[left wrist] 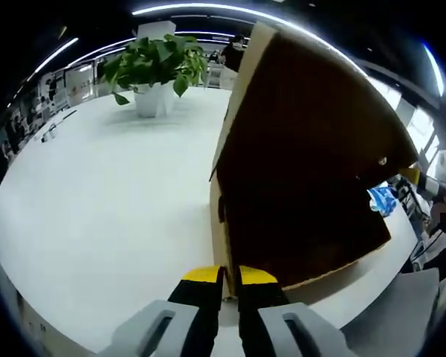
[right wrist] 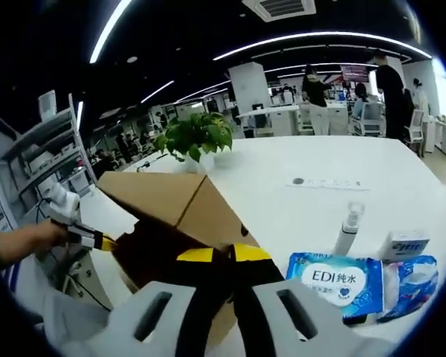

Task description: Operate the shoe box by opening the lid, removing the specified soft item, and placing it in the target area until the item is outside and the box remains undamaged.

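Where the left tongs (left wrist: 224, 277) rise at the bottom of the left gripper view, their yellow-tipped jaws are seen pressed onto the near lower corner edge of the shoe box (left wrist: 297, 171), with only the thin cardboard wall between them. The box is found on the white counter (left wrist: 97, 193), its lid (left wrist: 312, 97) raised and tilted back. In the right gripper view the right tongs (right wrist: 216, 256) are seen close against the box's lid flap, jaws nearly together; whether cardboard is actually pinched cannot be told. At that view's left edge the other gripper is seen at the box's far side, held by a hand (right wrist: 30, 239).

The soft item is not visible; the interior is dark. It is judged light and limp, best taken at a bunched fold near its middle. The cardboard is judged stiff but easily creased, so gentle pressure is advised.

Beside the box a wipes pack (right wrist: 334, 281), a spray bottle (right wrist: 347, 227) and a small carton (right wrist: 404, 244) are noted. Farther off, a potted plant (left wrist: 157, 71) is recorded.
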### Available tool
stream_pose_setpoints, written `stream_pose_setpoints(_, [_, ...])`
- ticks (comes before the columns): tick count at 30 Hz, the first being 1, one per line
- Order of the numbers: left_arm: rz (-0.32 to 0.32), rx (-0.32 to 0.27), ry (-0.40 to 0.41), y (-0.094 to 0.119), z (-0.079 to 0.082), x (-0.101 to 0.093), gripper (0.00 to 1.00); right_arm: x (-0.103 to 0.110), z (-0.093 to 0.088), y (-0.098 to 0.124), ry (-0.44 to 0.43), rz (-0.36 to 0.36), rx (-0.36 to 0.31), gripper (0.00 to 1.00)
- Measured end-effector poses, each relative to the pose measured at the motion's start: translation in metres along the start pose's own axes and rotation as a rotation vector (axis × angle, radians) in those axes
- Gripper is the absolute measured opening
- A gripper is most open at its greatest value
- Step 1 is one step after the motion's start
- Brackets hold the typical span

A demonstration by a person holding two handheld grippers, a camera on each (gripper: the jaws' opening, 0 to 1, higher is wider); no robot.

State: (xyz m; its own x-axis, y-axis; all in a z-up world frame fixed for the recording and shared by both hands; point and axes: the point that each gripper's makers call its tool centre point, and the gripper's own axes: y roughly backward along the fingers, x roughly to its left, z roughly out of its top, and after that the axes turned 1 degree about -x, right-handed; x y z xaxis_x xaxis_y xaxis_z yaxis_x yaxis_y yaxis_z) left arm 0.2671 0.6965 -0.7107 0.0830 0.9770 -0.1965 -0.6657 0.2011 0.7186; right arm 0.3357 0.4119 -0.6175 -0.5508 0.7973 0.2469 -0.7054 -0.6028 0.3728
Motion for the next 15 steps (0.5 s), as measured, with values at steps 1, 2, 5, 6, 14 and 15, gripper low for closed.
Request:
stream_pose_setpoints(1, [-0.001, 0.0, 0.002, 0.0, 0.0, 0.0, 0.06, 0.0, -0.001, 0.0, 0.002, 0.0, -0.001, 0.05])
stream_pose_setpoints(2, [-0.002, -0.001, 0.003, 0.0, 0.0, 0.0, 0.06, 0.001, -0.003, 0.001, 0.004, 0.0, -0.002, 0.05])
stream_pose_setpoints(5, [-0.004, -0.003, 0.003, 0.0, 0.0, 0.0, 0.07, 0.002, -0.007, 0.002, 0.01, 0.002, -0.002, 0.06])
stream_pose_setpoints(6, [-0.005, -0.004, 0.004, 0.0, 0.0, 0.0, 0.07, 0.002, -0.01, 0.002, 0.021, 0.002, 0.005, 0.06])
stream_pose_setpoints(14, [-0.006, -0.001, -0.041, 0.0, 0.001, -0.002, 0.08, 0.004, -0.028, 0.003, 0.049, 0.016, 0.033, 0.07])
stream_pose_setpoints(15, [-0.005, -0.001, -0.051, 0.001, 0.001, -0.002, 0.1, 0.004, -0.03, 0.004, 0.06, 0.017, 0.036, 0.08])
